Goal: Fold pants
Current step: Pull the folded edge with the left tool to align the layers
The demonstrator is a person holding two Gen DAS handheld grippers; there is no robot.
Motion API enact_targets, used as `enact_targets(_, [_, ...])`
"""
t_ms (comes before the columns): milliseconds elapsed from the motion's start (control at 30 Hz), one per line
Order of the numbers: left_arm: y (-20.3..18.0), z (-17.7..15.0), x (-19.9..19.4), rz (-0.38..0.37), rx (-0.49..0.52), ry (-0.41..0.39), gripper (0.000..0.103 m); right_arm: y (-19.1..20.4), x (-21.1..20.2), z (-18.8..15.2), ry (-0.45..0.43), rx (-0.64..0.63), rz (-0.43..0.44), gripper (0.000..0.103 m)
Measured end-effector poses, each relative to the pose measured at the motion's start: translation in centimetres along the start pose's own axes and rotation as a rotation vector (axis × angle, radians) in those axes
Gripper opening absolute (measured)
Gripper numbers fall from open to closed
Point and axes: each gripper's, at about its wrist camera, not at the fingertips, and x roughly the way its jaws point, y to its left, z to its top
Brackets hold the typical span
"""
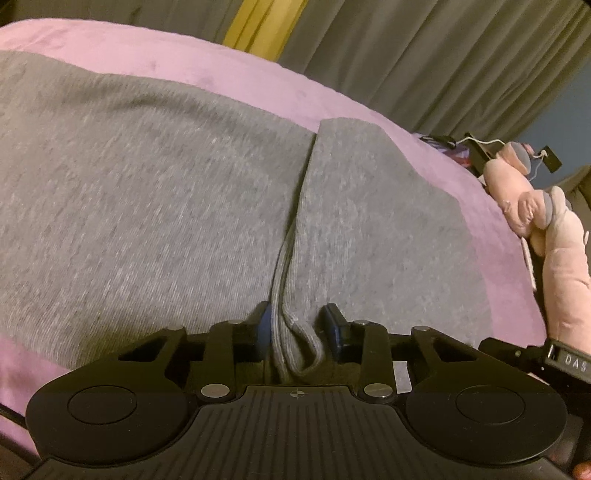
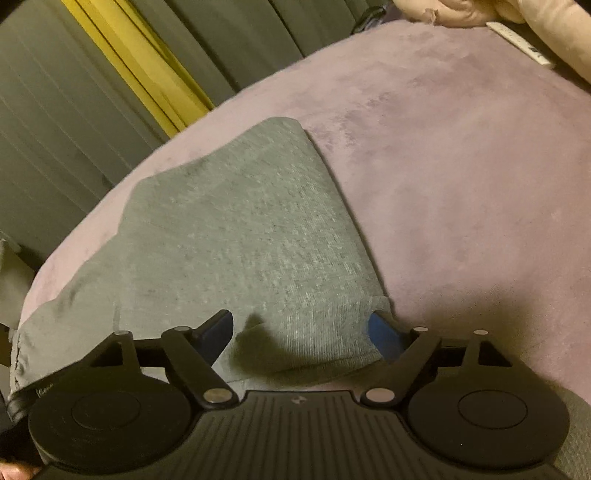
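Pants (image 1: 147, 206) of grey knit fabric lie spread on a pink-purple bed cover (image 1: 184, 62), directly ahead of both tools.

Left tool (image 1: 297, 325): the jaws stand partly spread. A ribbed hem edge of the pants rises between the two fingers; the left-side pad lies against the fabric, while a gap shows at the right-side pad. A firm pinch cannot be confirmed. Beyond the fingertips, a fold line runs away from the tool, with a smaller flap of the garment to its right.

Right tool (image 2: 303, 328): the jaws stand wide apart. A ribbed cuff end of the pants (image 2: 240, 229) lies between the fingers, and its right corner sits just beside the right-side fingertip. The pads do not press on it. Ahead of this tool, the grey panel narrows toward a far corner.

Further out, a pink plush toy (image 1: 554, 236) rests at the right edge of the bed. Grey curtains (image 1: 443, 55) with a yellow strip (image 1: 258, 26) hang behind the bed.
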Motion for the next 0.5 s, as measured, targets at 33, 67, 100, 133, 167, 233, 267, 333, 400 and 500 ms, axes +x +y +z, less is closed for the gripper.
enact_targets(33, [-0.1,0.0,-0.1,0.002,0.008,-0.003,0.034,0.0,0.1,0.0,0.003,0.001,-0.011,0.082])
enact_targets(67, [-0.1,0.0,-0.2,0.001,0.014,-0.004,0.033,0.0,0.3,0.0,0.003,0.001,-0.022,0.083])
enact_targets(100, [-0.1,0.0,-0.2,0.000,0.014,-0.005,0.033,0.0,0.3,0.0,0.003,-0.001,-0.039,0.084])
enact_targets(133, [0.0,0.0,-0.2,-0.002,0.012,-0.005,0.033,0.1,0.4,-0.1,0.005,-0.003,-0.056,0.085])
enact_targets(167, [0.1,-0.1,-0.2,-0.006,0.011,-0.006,0.033,0.1,0.7,-0.1,0.014,0.000,-0.081,0.086])
enact_targets(233, [0.3,-0.1,-0.1,-0.007,0.010,-0.007,0.036,-0.3,1.4,-0.1,0.053,0.021,-0.107,0.086])
enact_targets(267, [0.3,-0.1,0.0,-0.010,0.011,-0.007,0.036,-0.5,1.9,-0.1,0.079,0.038,-0.116,0.086])
enact_targets(333, [0.3,-0.1,0.1,-0.010,0.019,-0.009,0.037,-0.7,2.2,0.0,0.092,0.057,-0.116,0.087])
enact_targets(400, [0.2,-0.2,0.2,-0.015,0.027,-0.009,0.043,-0.5,2.3,0.0,0.092,0.048,-0.123,0.088])
enact_targets(500, [0.0,-0.2,0.5,-0.057,0.047,-0.004,0.064,0.0,2.3,-0.3,0.093,0.014,-0.135,0.089])
